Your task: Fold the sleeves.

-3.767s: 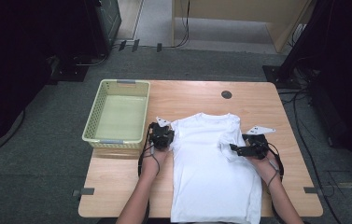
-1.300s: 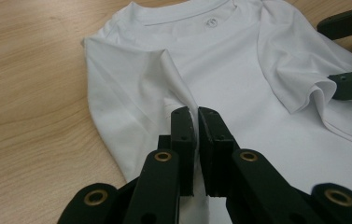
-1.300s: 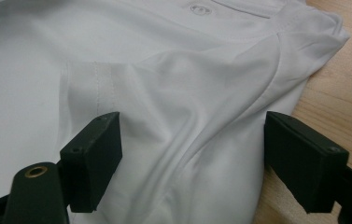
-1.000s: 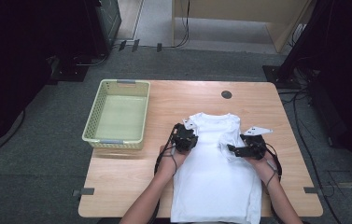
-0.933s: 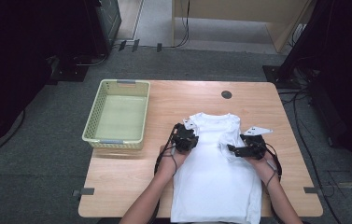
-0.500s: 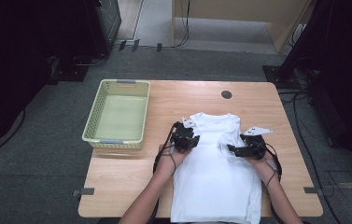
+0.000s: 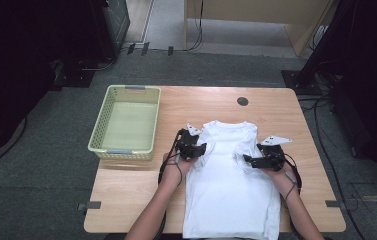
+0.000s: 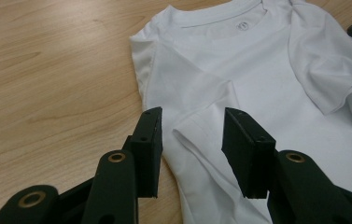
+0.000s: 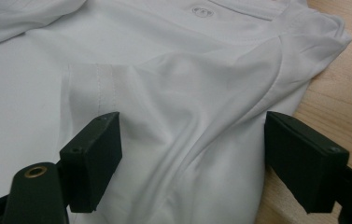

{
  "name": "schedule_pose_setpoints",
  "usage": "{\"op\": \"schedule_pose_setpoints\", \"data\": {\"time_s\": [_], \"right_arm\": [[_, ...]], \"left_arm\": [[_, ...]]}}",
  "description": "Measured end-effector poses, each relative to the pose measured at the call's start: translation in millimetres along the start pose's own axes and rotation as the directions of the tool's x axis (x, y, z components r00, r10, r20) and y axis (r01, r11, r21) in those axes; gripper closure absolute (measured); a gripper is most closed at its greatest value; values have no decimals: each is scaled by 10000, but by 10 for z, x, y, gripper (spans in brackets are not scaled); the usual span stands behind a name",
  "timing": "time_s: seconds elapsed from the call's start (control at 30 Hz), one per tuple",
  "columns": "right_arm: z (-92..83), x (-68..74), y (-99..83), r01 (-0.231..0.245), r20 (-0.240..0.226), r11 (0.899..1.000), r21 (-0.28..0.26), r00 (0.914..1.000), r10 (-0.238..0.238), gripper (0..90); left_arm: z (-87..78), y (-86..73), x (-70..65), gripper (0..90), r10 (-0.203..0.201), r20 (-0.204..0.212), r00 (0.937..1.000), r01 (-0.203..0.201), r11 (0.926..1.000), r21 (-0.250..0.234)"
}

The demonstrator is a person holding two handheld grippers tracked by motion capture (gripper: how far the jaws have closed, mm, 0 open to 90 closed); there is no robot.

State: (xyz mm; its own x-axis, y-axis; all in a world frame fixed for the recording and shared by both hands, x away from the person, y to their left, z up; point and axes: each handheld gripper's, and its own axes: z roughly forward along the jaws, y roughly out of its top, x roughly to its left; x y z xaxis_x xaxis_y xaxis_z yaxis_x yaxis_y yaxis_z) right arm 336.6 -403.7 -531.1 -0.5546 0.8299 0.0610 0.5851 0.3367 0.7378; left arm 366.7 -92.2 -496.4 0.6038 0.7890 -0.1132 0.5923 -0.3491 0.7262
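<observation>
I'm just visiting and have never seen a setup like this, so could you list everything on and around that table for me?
T-shirt: one, white, flat on the near middle of the table, both sleeves folded in over the body.
Basket: one, pale yellow-green, empty, at the table's left edge.
Table: one, light wood, with a dark round cable hole near the far edge.
Cables: several, black, on the grey floor beyond the table.
Left gripper: one, black, jaws have just been opening, apart over the folded left sleeve.
Right gripper: one, black, jaws wide apart over the folded right sleeve.
</observation>
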Motion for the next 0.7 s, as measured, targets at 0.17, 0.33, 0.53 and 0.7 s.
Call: {"op": "schedule_pose_setpoints", "data": {"time_s": [0.17, 0.33, 0.53, 0.7], "right_arm": [[-2, 8, -3, 5, 48, 10000, -2, 10000, -5, 206], [-3, -2, 9, -114, -16, 9999, 58, 9999, 114, 205], [-5, -42, 28, -193, -4, 9997, 152, 9998, 193, 205], [5, -43, 29, -203, -22, 9997, 109, 9998, 204, 204]], "left_arm": [[42, -40, 27, 565, 192, -146, 9997, -191, 9998, 91], [88, -70, 77, 515, 315, -191, 9993, -314, 9995, 23], [132, -89, 134, 451, 375, -303, 9988, -377, 9993, -52], [189, -88, 132, 403, 506, -372, 9980, -504, 9987, 71]]}}
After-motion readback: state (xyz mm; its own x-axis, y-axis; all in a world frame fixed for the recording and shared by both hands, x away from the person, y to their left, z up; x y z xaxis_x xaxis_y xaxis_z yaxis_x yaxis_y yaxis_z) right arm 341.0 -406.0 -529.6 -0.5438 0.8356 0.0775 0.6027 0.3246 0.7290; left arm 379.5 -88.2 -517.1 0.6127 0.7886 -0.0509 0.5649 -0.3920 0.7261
